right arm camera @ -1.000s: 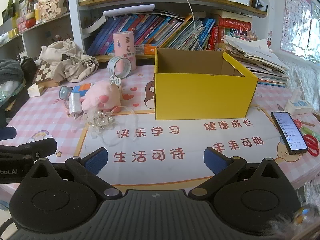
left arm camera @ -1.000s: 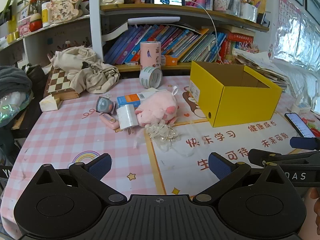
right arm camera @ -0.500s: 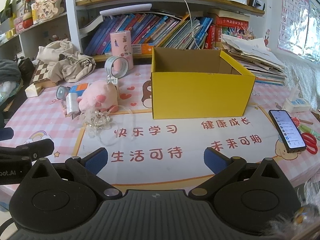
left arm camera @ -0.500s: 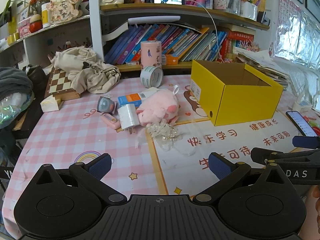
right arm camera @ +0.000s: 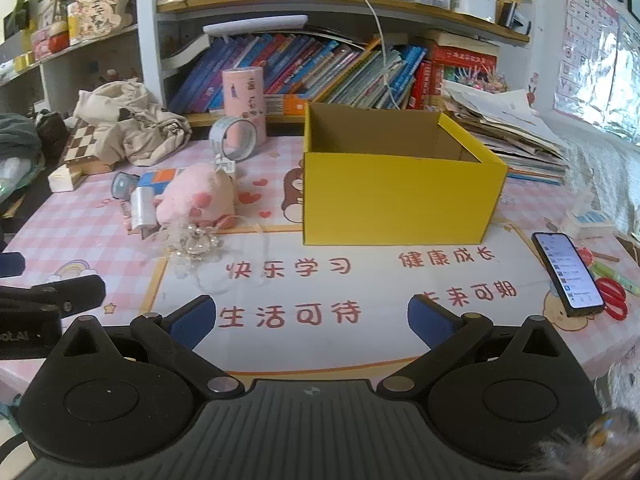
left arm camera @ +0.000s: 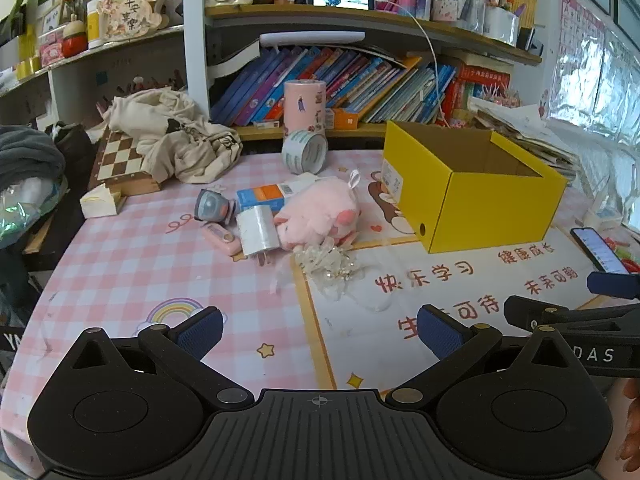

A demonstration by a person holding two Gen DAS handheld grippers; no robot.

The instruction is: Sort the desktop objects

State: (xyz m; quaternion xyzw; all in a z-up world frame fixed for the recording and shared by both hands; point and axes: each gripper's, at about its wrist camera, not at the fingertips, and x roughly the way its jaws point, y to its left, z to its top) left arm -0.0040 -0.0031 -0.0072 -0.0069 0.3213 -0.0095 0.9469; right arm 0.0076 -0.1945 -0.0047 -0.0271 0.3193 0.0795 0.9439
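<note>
Fingers of both grippers spread empty; pink plush (left arm camera: 320, 214) lies beside yellow box (left arm camera: 476, 196).

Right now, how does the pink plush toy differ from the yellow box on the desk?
The pink plush toy is soft and rounded; the yellow box is stiff with flat walls. The toy is much smaller than the box. The toy lies among clutter, touching other items; the box stands alone, open-topped. Both rest on the pink checked tablecloth.
</note>
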